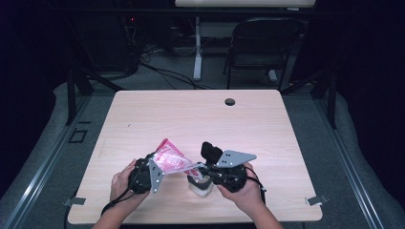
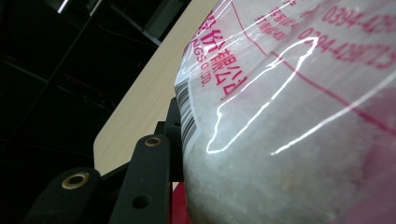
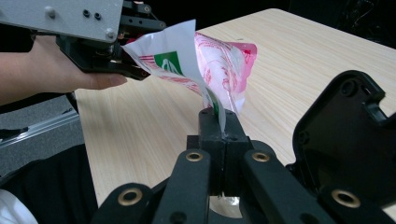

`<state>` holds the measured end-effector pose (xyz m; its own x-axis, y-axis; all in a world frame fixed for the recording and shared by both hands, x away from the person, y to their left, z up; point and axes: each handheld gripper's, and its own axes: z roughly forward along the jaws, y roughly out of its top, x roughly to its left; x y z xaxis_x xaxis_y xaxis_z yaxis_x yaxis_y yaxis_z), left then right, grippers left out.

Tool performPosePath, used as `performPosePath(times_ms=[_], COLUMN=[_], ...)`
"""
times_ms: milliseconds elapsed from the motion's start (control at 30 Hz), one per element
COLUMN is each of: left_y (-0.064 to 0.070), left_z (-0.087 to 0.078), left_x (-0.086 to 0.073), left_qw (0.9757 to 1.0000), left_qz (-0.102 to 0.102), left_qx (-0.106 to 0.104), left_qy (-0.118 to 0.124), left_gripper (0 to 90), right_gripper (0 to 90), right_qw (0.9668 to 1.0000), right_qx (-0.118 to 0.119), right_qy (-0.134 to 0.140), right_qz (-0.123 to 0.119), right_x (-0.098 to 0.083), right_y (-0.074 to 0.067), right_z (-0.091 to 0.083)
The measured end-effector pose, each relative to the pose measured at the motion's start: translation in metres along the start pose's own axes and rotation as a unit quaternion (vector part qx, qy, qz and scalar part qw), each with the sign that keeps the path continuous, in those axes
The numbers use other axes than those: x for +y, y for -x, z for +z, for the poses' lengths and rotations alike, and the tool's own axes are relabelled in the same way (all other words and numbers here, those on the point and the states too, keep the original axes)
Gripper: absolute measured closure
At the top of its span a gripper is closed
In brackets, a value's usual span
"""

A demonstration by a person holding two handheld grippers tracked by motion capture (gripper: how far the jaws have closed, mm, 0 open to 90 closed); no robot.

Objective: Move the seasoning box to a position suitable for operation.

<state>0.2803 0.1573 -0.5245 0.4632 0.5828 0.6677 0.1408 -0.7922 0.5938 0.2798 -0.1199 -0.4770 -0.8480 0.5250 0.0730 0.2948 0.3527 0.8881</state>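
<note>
Pale wooden bench (image 1: 267, 124) under both hands, near edge. Left gripper (image 1: 143, 174) at near left, fingers clamped on the clear plastic bag with pink print and white grains (image 1: 168, 158), held up off the bench and tilted up toward the far side; barcode and pink lettering pressed close against one black finger (image 2: 144, 182) in the left gripper view. Stretched rightward from the bag, a thin twisted corner (image 3: 212, 100), pinched between the tightly closed fingers of the right gripper (image 3: 219, 135). Below that gripper, a small white cup-like container (image 1: 200, 185) on the bench.
</note>
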Motion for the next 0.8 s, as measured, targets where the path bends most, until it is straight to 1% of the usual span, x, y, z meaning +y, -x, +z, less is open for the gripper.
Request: performPosePath(times_ms=[33, 67, 100, 133, 200, 267, 300, 333, 367, 400, 433, 467, 500, 567, 600, 667, 767, 800], left_y=[0.000, 0.000, 0.000, -0.001, -0.001, -0.001, 0.000, -0.001, -0.001, -0.001, -0.001, -0.001, 0.000, 0.000, 0.000, 0.000, 0.000, 0.001], left_z=[0.000, -0.001, -0.001, -0.001, -0.001, -0.001, -0.001, -0.001, -0.001, -0.002, -0.002, -0.002, -0.002, -0.003, -0.003, -0.003, -0.003, -0.002], left_x=[0.000, 0.002, 0.002, 0.003, 0.004, 0.006, 0.007, 0.008, 0.009, 0.010, 0.010, 0.011, 0.011, 0.013, 0.014, 0.015, 0.018, 0.020], left_qw=[1.0000, 1.0000, 1.0000, 0.9999, 0.9998, 0.9997, 0.9996, 0.9994, 0.9994, 0.9991, 0.9991, 0.9989, 0.9989, 0.9986, 0.9984, 0.9982, 0.9978, 0.9977], left_qz=[0.000, 0.007, 0.007, 0.012, 0.014, 0.017, 0.018, 0.024, 0.026, 0.029, 0.029, 0.033, 0.031, 0.038, 0.040, 0.040, 0.045, 0.045], left_qx=[0.000, 0.005, 0.005, 0.009, 0.010, 0.016, 0.019, 0.022, 0.023, 0.028, 0.028, 0.031, 0.031, 0.035, 0.038, 0.040, 0.043, 0.044], left_qy=[0.000, 0.001, 0.001, 0.003, 0.002, 0.009, 0.011, 0.009, 0.010, 0.013, 0.013, 0.013, 0.016, 0.015, 0.017, 0.018, 0.019, 0.023], left_gripper=[69.2, 69.1, 69.2, 69.1, 69.2, 69.1, 69.2, 69.1, 69.1, 69.1, 69.2, 69.2, 69.1, 69.1, 69.2, 69.1, 69.1, 69.1], right_gripper=[90.0, 90.0, 90.0, 90.0, 90.0, 90.0, 90.0, 90.0, 90.0, 90.0, 90.0, 90.0, 90.0, 90.0, 90.0, 90.0, 90.0, 90.0], right_qw=[1.0000, 1.0000, 1.0000, 1.0000, 1.0000, 1.0000, 1.0000, 0.9999, 0.9999, 0.9999, 0.9999, 0.9999, 0.9999, 0.9999, 0.9998, 0.9998, 0.9997, 0.9997], right_qx=[0.000, -0.002, -0.002, -0.003, -0.004, -0.007, -0.007, -0.009, -0.009, -0.010, -0.010, -0.011, -0.011, -0.013, -0.015, -0.015, -0.017, -0.018], right_qy=[0.000, -0.001, -0.001, -0.001, 0.000, -0.004, -0.002, -0.002, -0.002, -0.004, -0.004, -0.005, -0.006, -0.007, -0.011, -0.008, -0.012, -0.011], right_qz=[0.000, 0.000, 0.000, 0.002, 0.004, 0.001, 0.004, 0.006, 0.006, 0.006, 0.006, 0.006, 0.008, 0.007, 0.006, 0.009, 0.009, 0.012], right_x=[0.000, -0.001, -0.001, -0.002, -0.003, -0.004, -0.005, -0.006, -0.006, -0.007, -0.007, -0.007, -0.008, -0.009, -0.010, -0.010, -0.011, -0.012], right_y=[0.000, 0.001, 0.001, 0.001, 0.002, 0.002, 0.002, 0.003, 0.003, 0.004, 0.004, 0.004, 0.005, 0.005, 0.006, 0.006, 0.008, 0.009], right_z=[0.000, -0.001, -0.001, -0.002, -0.002, -0.003, -0.003, -0.003, -0.003, -0.003, -0.003, -0.003, -0.004, -0.004, -0.005, -0.004, -0.006, -0.006])
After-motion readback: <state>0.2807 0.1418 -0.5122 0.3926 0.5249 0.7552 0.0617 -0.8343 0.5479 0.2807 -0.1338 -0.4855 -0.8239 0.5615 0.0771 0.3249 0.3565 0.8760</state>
